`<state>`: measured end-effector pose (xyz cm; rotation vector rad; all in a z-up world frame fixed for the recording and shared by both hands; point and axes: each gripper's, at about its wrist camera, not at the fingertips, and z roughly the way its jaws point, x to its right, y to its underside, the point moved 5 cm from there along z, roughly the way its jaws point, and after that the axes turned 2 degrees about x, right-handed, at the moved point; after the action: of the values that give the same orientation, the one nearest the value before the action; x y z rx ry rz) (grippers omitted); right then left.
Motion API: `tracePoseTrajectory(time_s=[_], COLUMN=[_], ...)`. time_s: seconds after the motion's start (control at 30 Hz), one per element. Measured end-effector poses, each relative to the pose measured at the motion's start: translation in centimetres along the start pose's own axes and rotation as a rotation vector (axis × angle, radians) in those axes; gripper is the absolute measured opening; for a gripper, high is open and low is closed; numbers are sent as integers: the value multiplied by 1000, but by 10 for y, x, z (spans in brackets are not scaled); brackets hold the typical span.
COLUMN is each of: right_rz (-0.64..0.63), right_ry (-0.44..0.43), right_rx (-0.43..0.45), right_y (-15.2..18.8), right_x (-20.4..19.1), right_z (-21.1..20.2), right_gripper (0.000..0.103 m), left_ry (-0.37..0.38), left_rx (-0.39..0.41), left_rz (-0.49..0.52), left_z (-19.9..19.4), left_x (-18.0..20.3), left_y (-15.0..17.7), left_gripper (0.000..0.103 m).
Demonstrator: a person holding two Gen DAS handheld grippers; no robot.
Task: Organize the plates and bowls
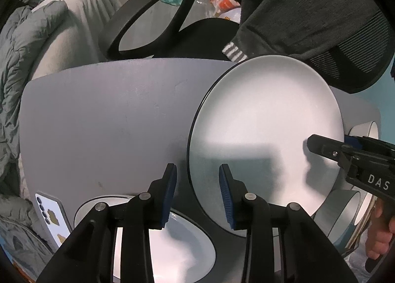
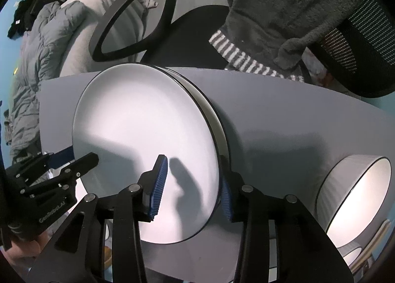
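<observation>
So we're mid plate-stacking here. The right claw [image 2: 191, 189] has its fingers straddling the edge of the big white plate [image 2: 145, 135], one blue pad on the face and the other behind the rim. It looks like a pinch, though I can't be sure the pads are fully tight. There's a second plate [image 2: 209, 112] tucked right behind it, both over the grey worktop [image 2: 296, 115].

The left claw [image 1: 197, 194] is spread with nothing between its fingers, sitting at the plate's other edge, above another plate [image 1: 182, 241] lying flat below it. A bowl [image 2: 355, 196] sits off to the right (on its side, from the look of it).

Next move, I'd guess: lower the held plate squarely onto its stack, keeping it level so the rim doesn't clip or slide, then let go gently.
</observation>
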<state>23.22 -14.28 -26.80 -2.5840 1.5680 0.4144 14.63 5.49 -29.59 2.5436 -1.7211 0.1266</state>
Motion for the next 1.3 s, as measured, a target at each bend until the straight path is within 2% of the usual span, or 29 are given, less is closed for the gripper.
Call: tracePoseTrajectory(time_s=[0.07, 0.9, 0.97, 1.0, 1.03, 1.23, 1.3], right_rz=[6, 65, 68, 65, 59, 53, 42], right_ry=[0, -6, 7, 32, 58, 68, 82], right_rx=[1, 16, 18, 19, 24, 33, 38], right_y=[1, 17, 18, 19, 19, 27, 31], right_x=[0, 3, 3, 4, 5, 3, 1], right_z=[-2, -11, -13, -13, -15, -16, -19], right_gripper=[38, 39, 40, 44, 44, 44, 44], left_ry=[6, 93, 101, 106, 112, 136, 147], left_rx=[9, 51, 51, 51, 52, 69, 80], left_rz=[-7, -96, -107, -113, -120, -158, -181], left_z=[-2, -25, -26, -27, -28, -36, -39], left_x=[-1, -18, -20, -21, -22, -34, -40], left_y=[1, 35, 41, 43, 46, 62, 66], left_gripper=[38, 39, 39, 39, 39, 39, 45])
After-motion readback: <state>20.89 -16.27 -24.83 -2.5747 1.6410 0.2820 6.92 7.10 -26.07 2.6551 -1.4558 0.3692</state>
